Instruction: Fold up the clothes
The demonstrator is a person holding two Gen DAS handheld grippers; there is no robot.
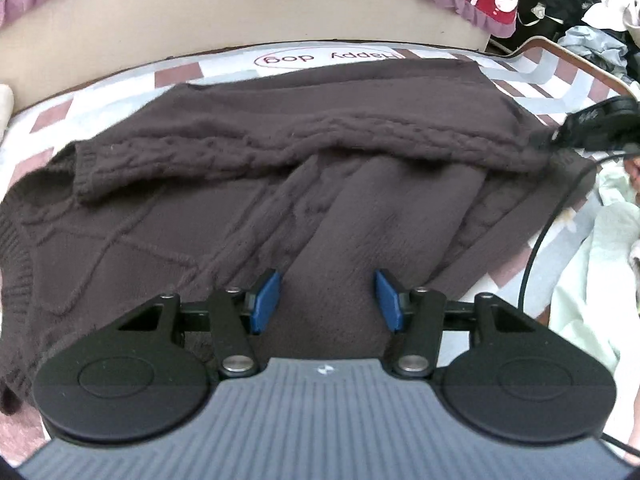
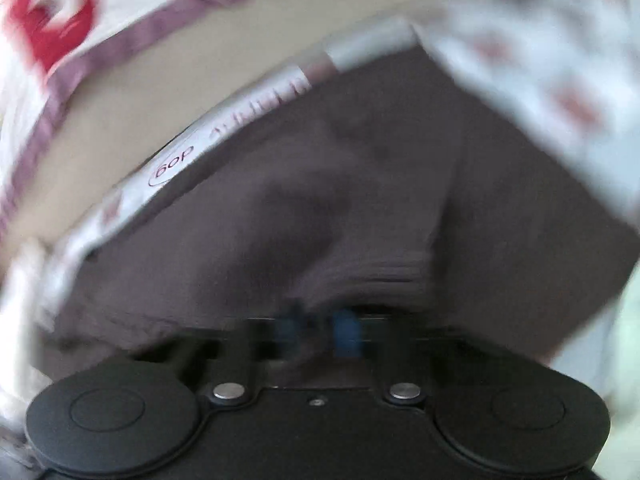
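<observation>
Sweater (image 1: 280, 184), dark brown cable knit, lies spread directly ahead of our left gripper (image 1: 327, 300), whose blue pads (image 1: 266, 300) stand wide apart with bare knit showing between them and nothing gripped. Just beyond the tips a long sleeve (image 1: 248, 152) lies folded across the body of the garment, running from the far left to the far right. At the far right end of that sleeve we see our right gripper (image 1: 560, 134) touching the fabric. From the right wrist view, heavily blurred, our right gripper's blue pads (image 2: 346, 336) sit close together with a bunched brown fold right at the tips, so it appears clenched on the sweater, though the blur leaves some doubt. Past the garment lies a patterned sheet (image 1: 176, 74) in white and dusty pink with printed lettering. Farther out to the right sits pale green cloth (image 1: 592, 280), and beyond it a heap of mixed clothes (image 1: 576, 4).
</observation>
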